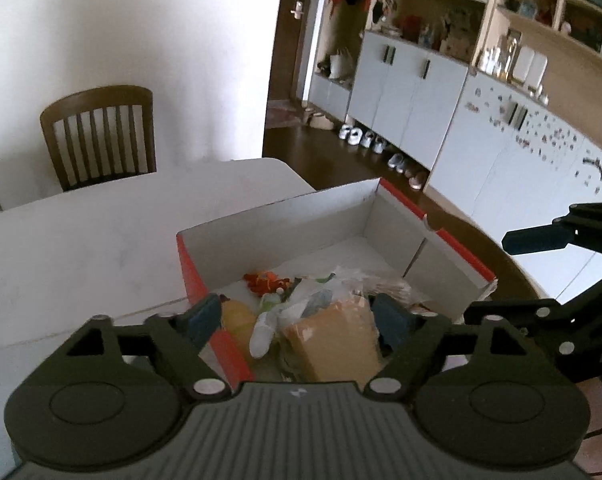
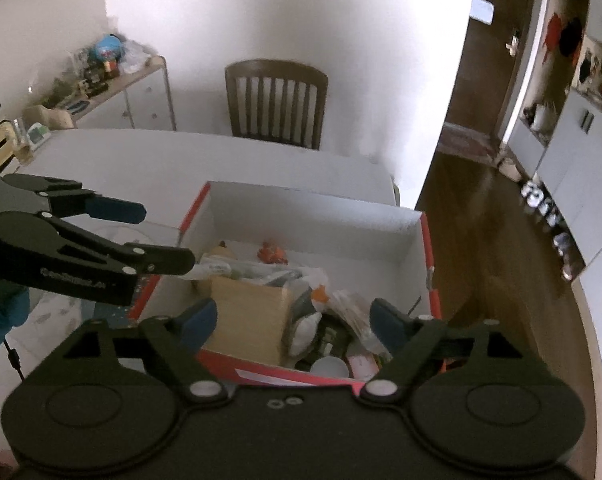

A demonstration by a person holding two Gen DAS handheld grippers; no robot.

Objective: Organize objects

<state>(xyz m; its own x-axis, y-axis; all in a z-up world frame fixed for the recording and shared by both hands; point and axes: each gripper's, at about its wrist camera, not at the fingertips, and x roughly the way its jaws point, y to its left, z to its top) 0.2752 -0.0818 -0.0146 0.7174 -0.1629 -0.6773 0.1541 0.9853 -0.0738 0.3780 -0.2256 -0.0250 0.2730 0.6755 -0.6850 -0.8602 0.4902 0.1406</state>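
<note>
Both your left gripper (image 1: 297, 322) and right gripper (image 2: 291, 320) hang spread, empty; tan box (image 2: 247, 312) in shoebox (image 2: 313, 210) lies at twelve o'clock, nearer your left.

Red-edged box (image 2: 427, 248), white inside; tan block (image 2: 247, 316); orange toy (image 2: 272, 252); white table (image 1: 81, 240); dark brown slatted chair (image 2: 277, 104).

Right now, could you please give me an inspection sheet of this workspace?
Surface: white table, mostly bare beyond the box.
Job's things: red box, open, holding a tan block, orange toy, white cup and plastic-wrapped items.
Clutter: small items at the table's far left corner.
Grippers: left gripper and right gripper open, holding nothing, above the box.
Cables: thin black cord by the left gripper.
Surroundings: chair, cabinets, shoes on the floor.
</note>
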